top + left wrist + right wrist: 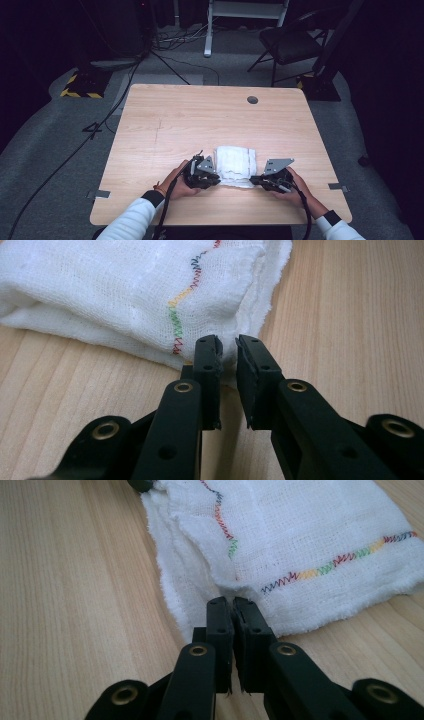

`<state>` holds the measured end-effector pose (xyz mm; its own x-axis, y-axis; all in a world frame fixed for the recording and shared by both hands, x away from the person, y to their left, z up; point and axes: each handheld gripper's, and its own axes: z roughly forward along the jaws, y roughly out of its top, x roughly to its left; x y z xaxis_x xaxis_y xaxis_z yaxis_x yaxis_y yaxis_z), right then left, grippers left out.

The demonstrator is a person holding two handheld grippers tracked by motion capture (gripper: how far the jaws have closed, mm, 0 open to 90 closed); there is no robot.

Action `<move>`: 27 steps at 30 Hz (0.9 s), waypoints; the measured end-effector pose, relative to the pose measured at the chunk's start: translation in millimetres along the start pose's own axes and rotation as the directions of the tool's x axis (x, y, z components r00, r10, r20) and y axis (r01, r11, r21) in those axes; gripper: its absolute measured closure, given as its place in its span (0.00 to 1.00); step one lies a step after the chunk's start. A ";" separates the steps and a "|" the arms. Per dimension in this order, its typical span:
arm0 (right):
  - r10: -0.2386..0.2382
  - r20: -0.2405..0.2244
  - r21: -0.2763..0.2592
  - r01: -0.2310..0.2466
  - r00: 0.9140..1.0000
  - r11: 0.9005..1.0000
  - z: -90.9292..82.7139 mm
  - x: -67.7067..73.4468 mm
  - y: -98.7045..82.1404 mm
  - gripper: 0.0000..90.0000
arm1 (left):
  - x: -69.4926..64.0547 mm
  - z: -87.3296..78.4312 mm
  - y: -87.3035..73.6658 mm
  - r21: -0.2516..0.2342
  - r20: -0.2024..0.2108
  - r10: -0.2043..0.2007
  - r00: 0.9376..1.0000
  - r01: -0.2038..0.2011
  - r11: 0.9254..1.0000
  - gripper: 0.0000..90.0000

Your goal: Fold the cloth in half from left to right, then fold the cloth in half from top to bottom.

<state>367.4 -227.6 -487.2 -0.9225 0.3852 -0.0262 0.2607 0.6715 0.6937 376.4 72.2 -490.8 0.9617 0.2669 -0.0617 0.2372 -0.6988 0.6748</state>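
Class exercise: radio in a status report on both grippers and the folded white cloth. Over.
Left gripper shut on cloth corner. Right gripper shut on the opposite near corner. Cloth folded, flat on table. Nothing in the way. Over.

Cloth's (125, 295) far part beyond the left gripper view's top edge.

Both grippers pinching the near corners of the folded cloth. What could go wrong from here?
1. The left gripper bites only the frayed edge of the white cloth; that thin hold may slip on a lift.
2. The right gripper is shut on a corner of several stacked layers; it may hold only some, so the fold could open unevenly.
3. Both tips sit low on the table and could scrape it.
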 end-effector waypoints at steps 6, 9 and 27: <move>-0.007 0.003 0.004 0.007 1.000 1.000 1.1 -0.2 -0.5 0.96 | 0.1 0.6 -1.9 -0.007 -0.001 0.003 1.000 -0.003 1.000 0.88; -0.002 0.000 0.004 0.002 1.000 1.000 1.5 -1.1 -0.4 0.97 | 1.6 0.8 -2.7 -0.012 0.008 -0.001 1.000 0.001 1.000 0.88; -0.038 0.063 -0.066 0.042 0.997 0.997 -17.5 -1.0 18.3 0.88 | -5.3 -21.3 8.6 -0.070 -0.073 0.023 0.997 -0.028 0.997 0.74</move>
<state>368.1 -226.7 -461.9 -0.9118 0.3987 -0.0981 0.2020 0.6436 0.7382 370.4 78.9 -469.0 0.9544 0.2983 0.0074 0.2000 -0.6580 0.7260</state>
